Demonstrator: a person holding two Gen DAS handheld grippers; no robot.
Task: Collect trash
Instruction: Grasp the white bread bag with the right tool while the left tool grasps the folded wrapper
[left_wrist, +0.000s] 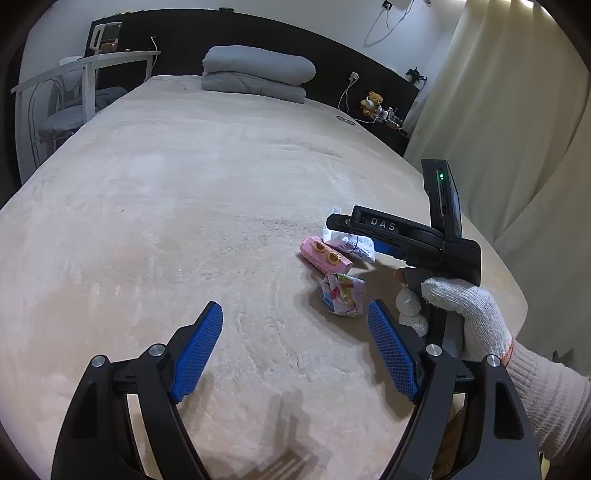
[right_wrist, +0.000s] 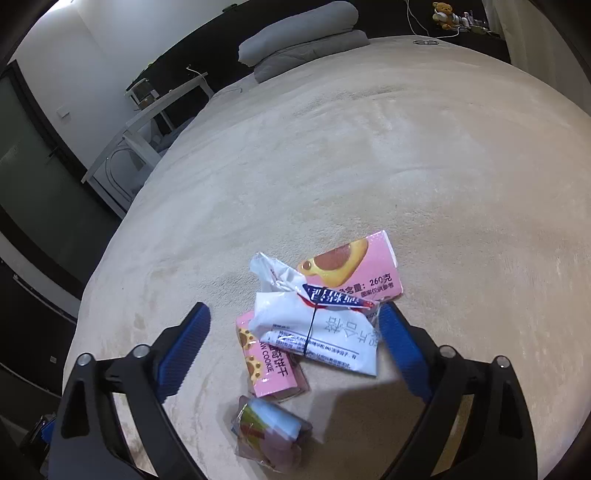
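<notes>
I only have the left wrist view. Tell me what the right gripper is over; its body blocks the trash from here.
Observer: The right gripper is open above a white wrapper with a thin black band around it; the pads do not press on it.
Operator: Say what lies under that wrapper.
Observer: It lies across a pink cookie box printed with the word COOKIE.
Operator: Report anything I am missing behind it.
Observer: A second pink pack showing a biscuit picture sits just beyond the wrapper, toward the folded grey quilt.
</notes>
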